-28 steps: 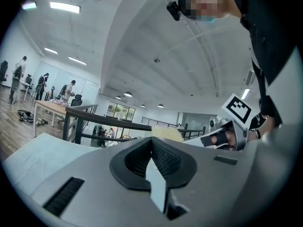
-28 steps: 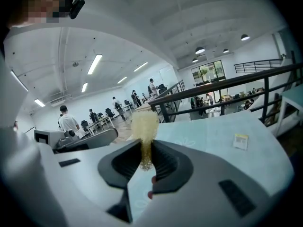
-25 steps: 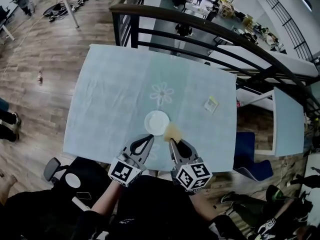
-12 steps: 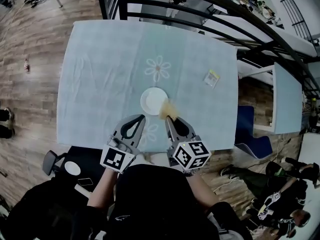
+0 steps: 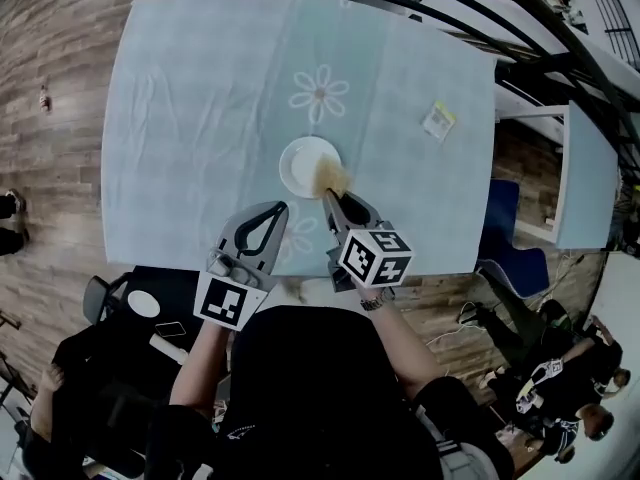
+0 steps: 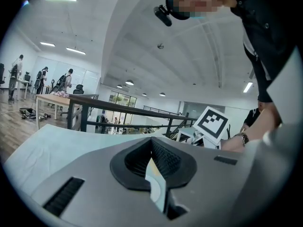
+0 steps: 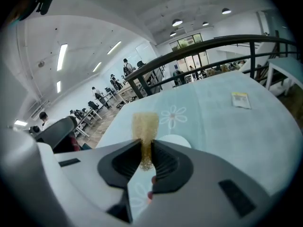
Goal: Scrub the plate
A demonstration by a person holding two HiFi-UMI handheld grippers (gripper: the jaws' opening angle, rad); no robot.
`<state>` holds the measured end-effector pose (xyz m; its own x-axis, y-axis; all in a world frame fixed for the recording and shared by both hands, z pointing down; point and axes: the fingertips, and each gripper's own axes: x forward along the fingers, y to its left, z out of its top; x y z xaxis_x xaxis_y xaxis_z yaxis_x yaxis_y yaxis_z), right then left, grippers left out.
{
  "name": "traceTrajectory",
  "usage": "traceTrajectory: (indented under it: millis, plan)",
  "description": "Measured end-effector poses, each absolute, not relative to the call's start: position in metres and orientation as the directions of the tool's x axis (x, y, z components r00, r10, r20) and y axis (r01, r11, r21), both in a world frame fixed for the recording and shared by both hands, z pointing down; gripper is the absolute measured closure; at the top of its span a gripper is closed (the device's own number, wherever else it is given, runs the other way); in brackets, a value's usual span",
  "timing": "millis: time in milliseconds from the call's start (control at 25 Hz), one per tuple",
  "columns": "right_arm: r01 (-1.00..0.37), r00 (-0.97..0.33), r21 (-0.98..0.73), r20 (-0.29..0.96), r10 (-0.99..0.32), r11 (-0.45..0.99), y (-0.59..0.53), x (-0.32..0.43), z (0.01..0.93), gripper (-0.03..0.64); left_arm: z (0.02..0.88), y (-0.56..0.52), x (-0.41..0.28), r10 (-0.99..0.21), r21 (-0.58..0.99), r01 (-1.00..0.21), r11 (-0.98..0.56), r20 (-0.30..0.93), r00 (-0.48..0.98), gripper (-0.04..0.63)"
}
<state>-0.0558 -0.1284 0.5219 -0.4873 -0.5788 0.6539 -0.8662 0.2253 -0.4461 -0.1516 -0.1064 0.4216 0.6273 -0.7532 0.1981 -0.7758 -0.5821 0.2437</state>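
left tongs (image 6: 152, 143): shut, tips meeting, nothing pinched in there. All you get through the loop behind the tips is a sliver of the cloth.
right tongs (image 7: 143, 144): clamped tight on a yellowish sponge (image 7: 144, 124). The scrubby end pokes up past the tips, the rest is wedged down between the dark pads.
plate (image 5: 303, 163): small, white, round, sitting flat near the middle of the bench (image 5: 150, 198), a bit toward the person's side.
sponge vs plate: from the head view the sponge overlaps the plate's rim on the near-right side. Can't honestly tell if it's pressing down or just over it.
left tongs position: near the front edge of the bench, just below and left of the plate, not touching it. It's angled in toward the right tongs, so the two sit side by side.
cloth (image 5: 410, 208): pale blue, covers the whole bench top. There's a white flower print (image 5: 318, 95) just past the plate.
packet (image 5: 438, 120): little flat whitish thing with some yellow on it, well off to the right of the plate, on its own.
marker cubes: one on the back of each set of tongs, black-and-white squares facing up at the head camera.
background: dark railing (image 7: 199, 48) behind the far edge of the bench, wood floor on the left.
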Motion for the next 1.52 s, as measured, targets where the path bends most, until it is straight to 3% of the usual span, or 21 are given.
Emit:
traceTrajectory:
  millis: [920,1520]
  plan:
    - [-0.861,-0.506,-0.491,0.793,-0.339,0.135,-0.182,-0.081,0.646,0.555,0.449,-0.136,-0.119,-0.705,0.213,-0.769,-0.603,0.308,0.639,0.583]
    - [-0.87,-0.491,-0.481,0.823,-0.285,0.11,-0.191,-0.074,0.68,0.555,0.456,-0.147,-0.115,-0.713,0.225,-0.78,-0.584,0.318,0.625,0.583]
